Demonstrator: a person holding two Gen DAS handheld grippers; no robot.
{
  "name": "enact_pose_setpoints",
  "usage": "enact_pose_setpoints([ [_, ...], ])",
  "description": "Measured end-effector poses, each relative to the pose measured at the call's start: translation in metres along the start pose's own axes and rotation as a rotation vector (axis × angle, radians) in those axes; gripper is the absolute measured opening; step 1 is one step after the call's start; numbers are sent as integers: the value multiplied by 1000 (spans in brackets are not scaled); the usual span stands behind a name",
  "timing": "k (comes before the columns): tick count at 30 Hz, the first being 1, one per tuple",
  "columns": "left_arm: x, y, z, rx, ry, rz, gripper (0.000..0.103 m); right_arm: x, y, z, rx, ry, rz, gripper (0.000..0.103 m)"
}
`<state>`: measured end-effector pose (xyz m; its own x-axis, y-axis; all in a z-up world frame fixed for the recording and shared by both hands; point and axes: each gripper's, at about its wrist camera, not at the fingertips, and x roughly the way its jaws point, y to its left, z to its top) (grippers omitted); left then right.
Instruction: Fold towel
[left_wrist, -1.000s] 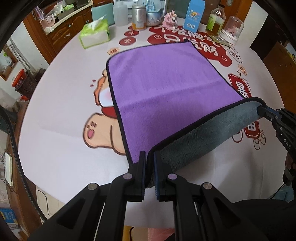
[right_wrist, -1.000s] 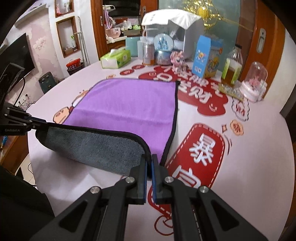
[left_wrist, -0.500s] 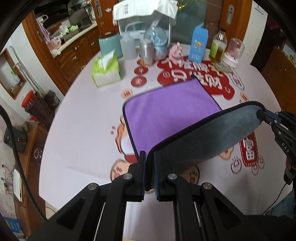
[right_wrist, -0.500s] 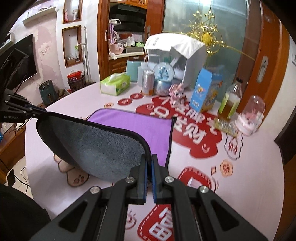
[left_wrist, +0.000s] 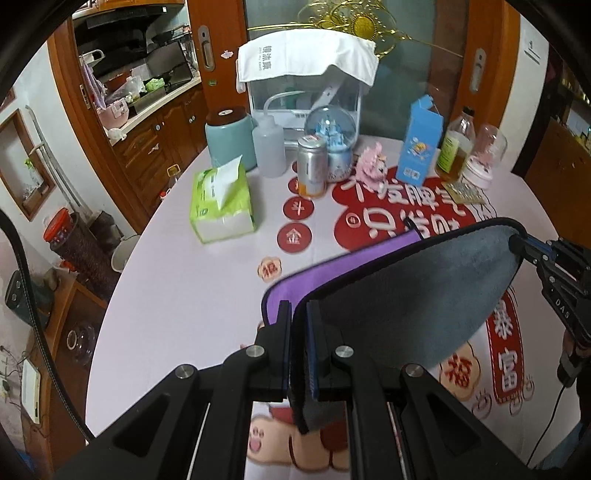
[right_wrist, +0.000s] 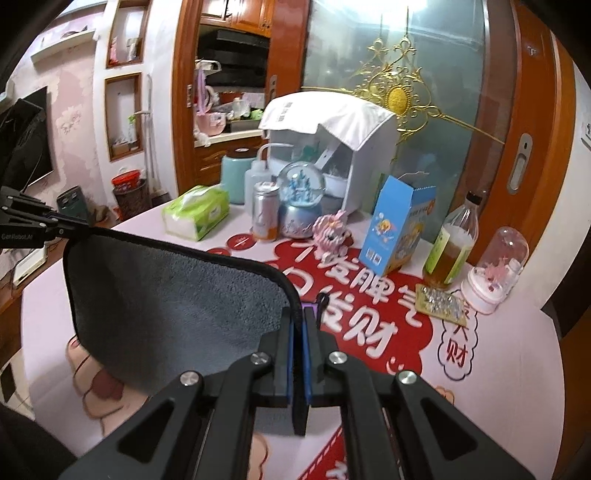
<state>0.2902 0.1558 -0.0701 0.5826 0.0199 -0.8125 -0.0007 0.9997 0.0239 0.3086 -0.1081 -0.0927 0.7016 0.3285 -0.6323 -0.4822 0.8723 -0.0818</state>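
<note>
The towel (left_wrist: 406, 295) is purple on one face and grey on the other, with a black hem. My left gripper (left_wrist: 298, 314) is shut on its near left corner. My right gripper (right_wrist: 298, 321) is shut on the near right corner and also shows in the left wrist view (left_wrist: 517, 243). The near edge is raised and stretched between both grippers, grey side (right_wrist: 177, 295) towards the cameras. A strip of the purple face (left_wrist: 332, 273) shows beneath, lying on the table. The far part of the towel is mostly hidden behind the raised half.
The round table (left_wrist: 184, 295) has a pink and red printed cloth. At its far side stand a green tissue box (left_wrist: 221, 199), a teal canister (left_wrist: 229, 140), a squeeze bottle (left_wrist: 269, 147), a can (left_wrist: 312, 166), a snow globe (left_wrist: 334, 140), a blue carton (left_wrist: 421, 144), an oil bottle (left_wrist: 456, 147) and a glass dome (left_wrist: 485, 155).
Both grippers have lifted the towel's near edge and carried it towards the far side of the table. Much less of the purple face shows now.
</note>
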Motion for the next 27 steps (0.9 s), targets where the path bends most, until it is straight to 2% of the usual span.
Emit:
enact_pose_setpoints([
  [6, 41, 13, 13, -30, 5, -4, 6, 36, 4, 6, -8, -18, -51, 4],
  [13, 94, 32, 18, -67, 88, 26, 6, 87, 6, 5, -17, -19, -92, 5],
  [16, 111, 34, 18, -68, 126, 24, 6, 110, 8, -1, -26, 25, -100, 7],
  [18, 119, 32, 18, -65, 141, 19, 6, 126, 9, -5, -22, 77, -108, 12],
  [20, 126, 30, 16, -66, 152, 8, 6, 134, 8, -10, -4, 101, -105, 29],
  [23, 136, 26, 14, -70, 168, -10, 6, 140, 6, -16, 18, 109, -103, 46],
  [27, 144, 19, 15, -72, 181, -29, 7, 144, 5, -20, 26, 128, -106, 51],
])
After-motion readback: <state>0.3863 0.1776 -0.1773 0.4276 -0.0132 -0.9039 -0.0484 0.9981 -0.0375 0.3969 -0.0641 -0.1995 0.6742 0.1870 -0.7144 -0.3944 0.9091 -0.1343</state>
